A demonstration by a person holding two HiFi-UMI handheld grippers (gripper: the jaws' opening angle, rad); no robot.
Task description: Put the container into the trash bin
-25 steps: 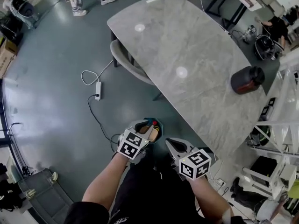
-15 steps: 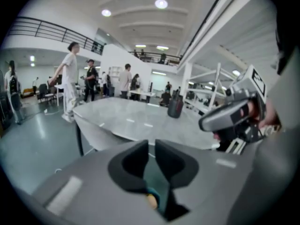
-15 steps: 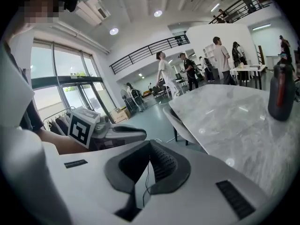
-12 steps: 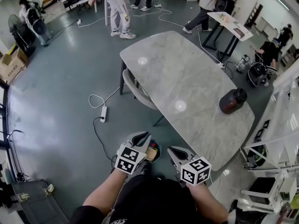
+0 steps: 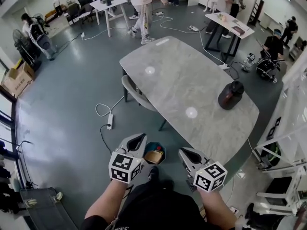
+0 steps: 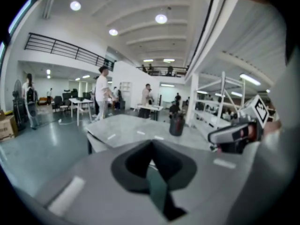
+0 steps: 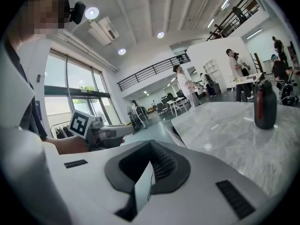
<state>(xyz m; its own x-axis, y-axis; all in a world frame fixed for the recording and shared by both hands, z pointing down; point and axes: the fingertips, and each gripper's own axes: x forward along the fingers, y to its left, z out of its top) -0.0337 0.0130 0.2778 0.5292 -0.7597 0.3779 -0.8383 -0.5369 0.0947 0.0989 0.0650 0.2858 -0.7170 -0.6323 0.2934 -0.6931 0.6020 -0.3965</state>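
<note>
Head view, container (image 5: 154, 156): tan, lies inside the trash bin (image 5: 162, 152); too small to tell more of its shape.
Trash bin: dark teal, stands on the grey floor (image 5: 67, 109) just beside the near end of the table (image 5: 182, 75); shows between the tips of the two grippers.
Left gripper (image 5: 140, 138): jaws pressed together, with nothing between them, as seen plainly in left gripper view; shows just left of the bin; points forward toward the table.
Right gripper (image 5: 183, 151): jaws also pressed together, pinching nothing; ribbed pad visible in right gripper view; shows just right of the bin, at the near end of the table.
Table: grey with marble pattern, long, with rounded corners; runs away from both grippers.
Jar (image 5: 230, 96): dark brown with black lid, stands upright on the table near its right edge; well apart from the bin and from both grippers.
Chair (image 5: 135, 91): grey, stands at the left side of the table, close against it.
Power strip (image 5: 110, 125): white, lies on the floor left of the chair, with a looped white cable beside it.
People (image 5: 144, 4): stand far behind the table, near other tables; too small for more detail.
</note>
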